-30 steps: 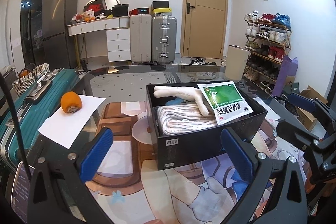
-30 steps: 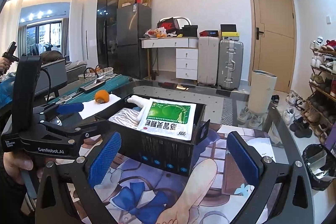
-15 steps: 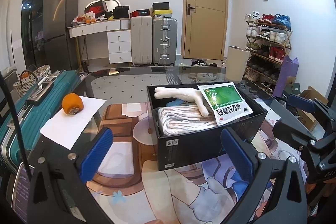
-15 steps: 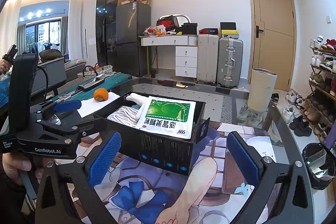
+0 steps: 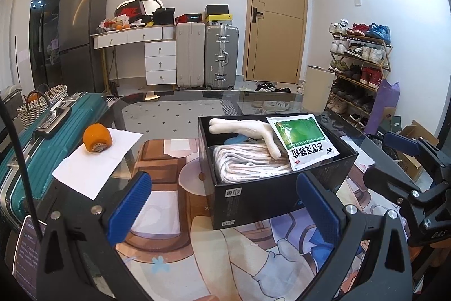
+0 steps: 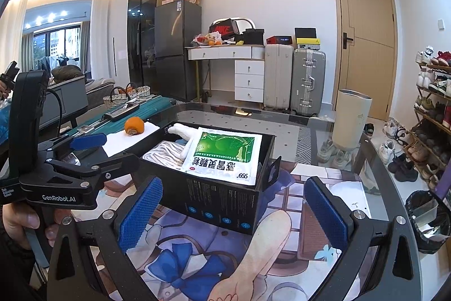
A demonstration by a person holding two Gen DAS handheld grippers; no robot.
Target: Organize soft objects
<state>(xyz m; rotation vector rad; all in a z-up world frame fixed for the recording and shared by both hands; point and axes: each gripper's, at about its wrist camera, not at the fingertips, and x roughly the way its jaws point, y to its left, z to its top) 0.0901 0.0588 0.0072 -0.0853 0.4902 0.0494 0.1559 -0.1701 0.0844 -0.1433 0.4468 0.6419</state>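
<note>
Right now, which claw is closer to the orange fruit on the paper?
Left. The left claw is open just in front of the orange fruit on its side of the table. The right claw is open beyond the black box, farther away.

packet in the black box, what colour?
Green and white packet, black characters on the white part; clearest in the right wrist view.

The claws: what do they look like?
Each claw is black with two blue, bumpy-textured pads. The left claw has silver screws, and from the side shows white "GenRobot.AI" lettering and a black cable. The right claw looks the same.
</note>
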